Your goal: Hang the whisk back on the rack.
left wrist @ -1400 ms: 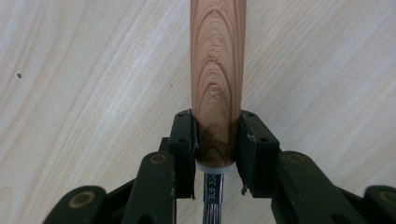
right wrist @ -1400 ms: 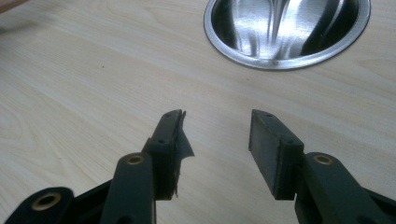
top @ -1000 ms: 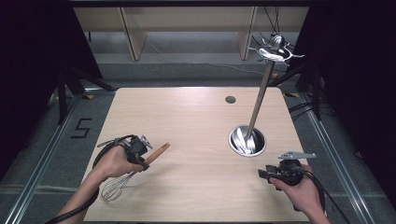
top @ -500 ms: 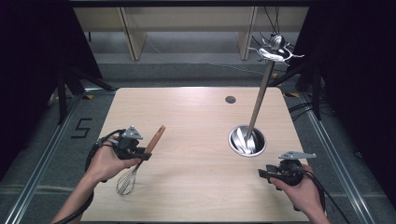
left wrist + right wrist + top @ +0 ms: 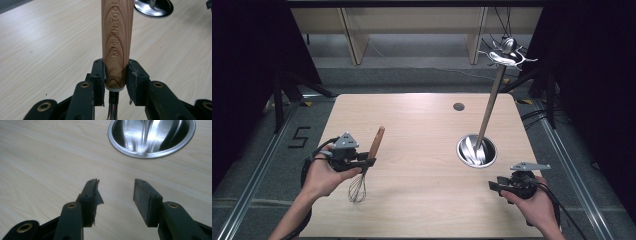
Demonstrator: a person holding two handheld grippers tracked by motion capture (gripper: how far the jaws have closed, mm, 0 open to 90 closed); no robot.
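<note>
Pale wood grain covers the table (image 5: 422,130), the biggest thing here, with a small dark hole (image 5: 458,106) near its far edge. On its right half stands a round steel base (image 5: 476,150), shiny and dished, from which a slim metal pole (image 5: 489,105) rises, leaning toward the far right, to a cluster of curved silver arms (image 5: 506,54) at the top. In the right gripper view the same base (image 5: 151,136) sits just ahead of the jaws, apart from them.

The left gripper (image 5: 362,161) is at the near left of the table, held in the person's left hand (image 5: 324,175). Its jaws are clamped on a whisk (image 5: 364,165) at the bottom of the wooden handle, just above the wires. The handle (image 5: 117,42), stamped with lettering, points away toward the far side of the table, and the wire loops (image 5: 357,187) point back toward the person, low over the table; whether they touch it I cannot tell.

The right gripper (image 5: 493,186) is at the near right, in the person's right hand (image 5: 537,202), just short of the steel base. Its jaws stand apart with bare table between them; in the right gripper view the pads (image 5: 143,195) hold nothing.
</note>
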